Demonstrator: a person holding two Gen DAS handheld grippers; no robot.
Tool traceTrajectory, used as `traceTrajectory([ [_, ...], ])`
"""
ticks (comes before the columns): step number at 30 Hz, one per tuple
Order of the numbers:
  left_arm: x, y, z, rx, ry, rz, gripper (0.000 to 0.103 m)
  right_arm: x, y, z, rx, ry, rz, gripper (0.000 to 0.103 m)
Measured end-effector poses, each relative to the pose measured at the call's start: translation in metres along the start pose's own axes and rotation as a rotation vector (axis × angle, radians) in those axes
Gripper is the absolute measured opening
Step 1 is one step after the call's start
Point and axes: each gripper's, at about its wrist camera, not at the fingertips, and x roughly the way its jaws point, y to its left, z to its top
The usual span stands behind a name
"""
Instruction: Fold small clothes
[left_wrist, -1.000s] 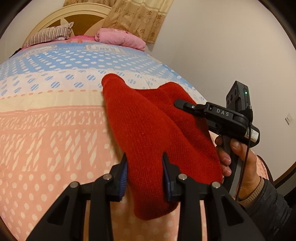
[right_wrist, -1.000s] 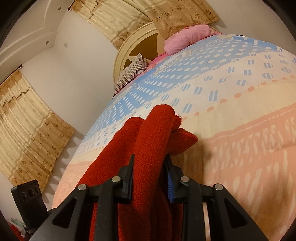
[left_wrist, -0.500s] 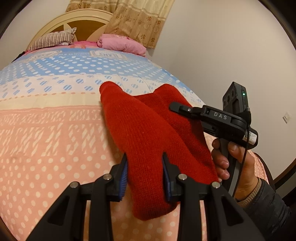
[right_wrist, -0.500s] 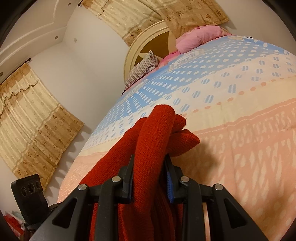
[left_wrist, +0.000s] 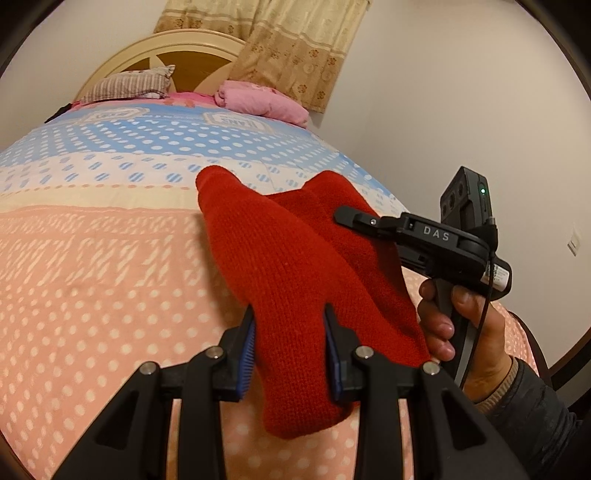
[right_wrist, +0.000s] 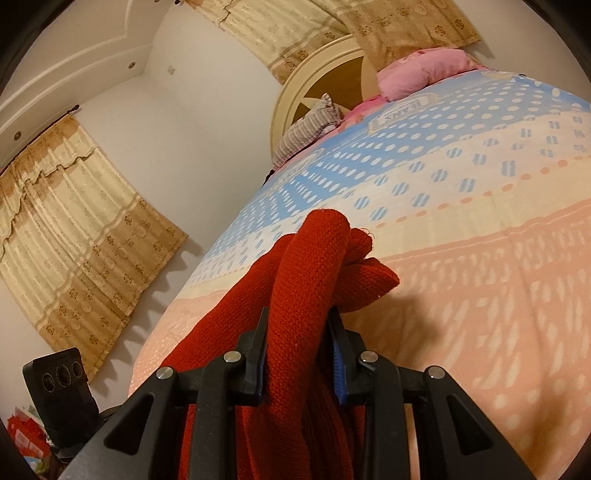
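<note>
Red knit garment (left_wrist: 295, 280) held up over the bed (left_wrist: 92, 280).
Left gripper (left_wrist: 290, 347) and right gripper (right_wrist: 299, 354) each pinch a bunched fold of it, jaws closed on the fabric.

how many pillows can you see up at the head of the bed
2. A striped pillow leans against the headboard on the left, and a pink pillow lies to its right, below the curtain. Others may be hidden behind the bedding.

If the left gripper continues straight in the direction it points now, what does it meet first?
The left gripper already clamps the red knit garment, which fills its line. Beyond it lies probably the bed quilt; depth is unclear.
</note>
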Motion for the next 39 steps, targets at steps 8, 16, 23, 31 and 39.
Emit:
traceTrajectory([
  [8,-0.019,0.010,-0.007,-0.013,-0.024,0.026,0.034,0.016,0.029,-0.008,-0.027,0.018,0.037,0.028],
  [16,-0.040,0.019,-0.019,-0.019,-0.043,0.049,0.034,0.028,0.052,-0.018,-0.051,0.045,0.075,0.028],
  [23,-0.056,0.031,-0.027,-0.028,-0.061,0.077,0.034,0.043,0.069,-0.025,-0.058,0.069,0.113,0.028],
  [31,-0.071,0.045,-0.034,-0.035,-0.071,0.111,0.034,0.063,0.090,-0.033,-0.067,0.102,0.152,0.028],
  [39,-0.087,0.055,-0.043,-0.041,-0.071,0.150,0.034,0.084,0.109,-0.042,-0.081,0.145,0.183,0.028],
])
